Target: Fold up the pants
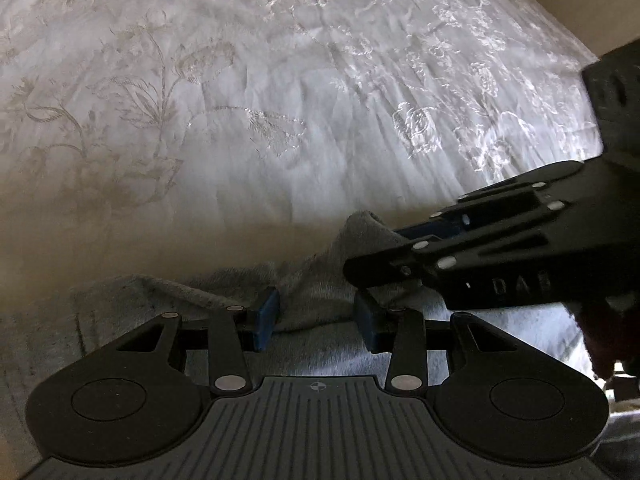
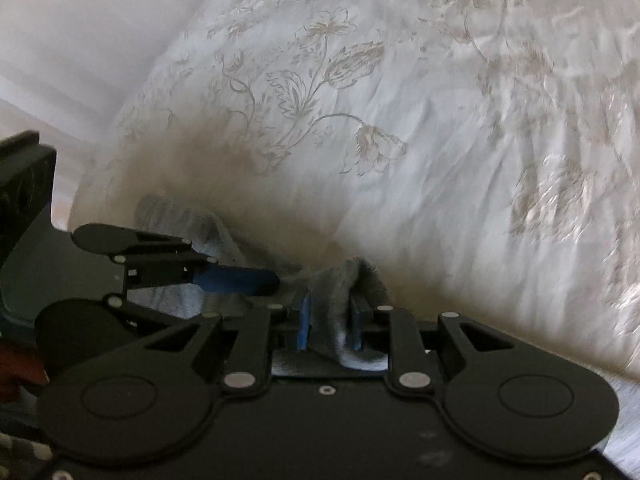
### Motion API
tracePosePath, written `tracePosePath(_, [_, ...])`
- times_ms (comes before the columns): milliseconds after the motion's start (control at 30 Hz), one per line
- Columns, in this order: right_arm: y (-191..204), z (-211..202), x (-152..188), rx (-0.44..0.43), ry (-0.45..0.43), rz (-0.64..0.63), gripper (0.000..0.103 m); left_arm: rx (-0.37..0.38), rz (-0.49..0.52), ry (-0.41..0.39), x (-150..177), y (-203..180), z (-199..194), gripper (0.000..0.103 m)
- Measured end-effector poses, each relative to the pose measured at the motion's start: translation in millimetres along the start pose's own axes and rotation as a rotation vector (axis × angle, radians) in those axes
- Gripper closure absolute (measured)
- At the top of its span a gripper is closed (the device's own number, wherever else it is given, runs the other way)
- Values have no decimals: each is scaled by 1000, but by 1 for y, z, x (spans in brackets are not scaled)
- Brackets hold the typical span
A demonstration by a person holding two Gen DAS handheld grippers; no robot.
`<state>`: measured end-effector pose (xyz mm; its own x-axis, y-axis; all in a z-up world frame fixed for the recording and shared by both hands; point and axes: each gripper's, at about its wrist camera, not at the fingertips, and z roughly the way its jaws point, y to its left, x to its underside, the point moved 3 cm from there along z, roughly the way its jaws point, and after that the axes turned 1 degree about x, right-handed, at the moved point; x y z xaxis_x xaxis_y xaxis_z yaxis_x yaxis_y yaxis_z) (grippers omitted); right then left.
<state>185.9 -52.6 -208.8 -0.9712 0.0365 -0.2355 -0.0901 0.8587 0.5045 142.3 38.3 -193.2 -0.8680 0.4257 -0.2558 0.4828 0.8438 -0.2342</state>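
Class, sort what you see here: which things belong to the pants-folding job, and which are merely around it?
Belongs to the job:
- grey pants
- left gripper, open around a fold
- right gripper, shut on the grey pants

Merely around:
- white floral bedspread
- pale wall

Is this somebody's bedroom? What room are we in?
Probably a bedroom. A wide white bedspread stitched with flowers fills both views, puffy and wrinkled like a made bed, with a pale wall behind it. Grey pants lie on top.
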Motion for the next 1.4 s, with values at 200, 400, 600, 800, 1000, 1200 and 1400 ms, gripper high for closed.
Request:
tracePosePath(200, [-1,2,-2,-24,-17,50,79,-62,-39,-74,25,15,-31,63])
tracePosePath(400, [1,2,-3,-21,-31,46,79,-134,-195,-44,68,55,-38,63])
tracePosePath(600, [9,4,-9,89,-103,-24,101,-126,-206,-28,80,55,-31,63])
tracePosePath(800, [-7,14,-58,211,-218,63,101,-108,-241,-43,88,57,-34,63])
tracePosePath(1000, [-3,24,-65,192,-185,25,101,-97,-271,-66,102,61,-54,63])
tracePosePath(1200, [-23,-15,-54,190,-309,128,86,-133,-242,-158,85,74,-80,62])
tracePosePath(1400, [-4,-34,-17,239,-338,10,86,-202,-301,-147,73,106,-70,62])
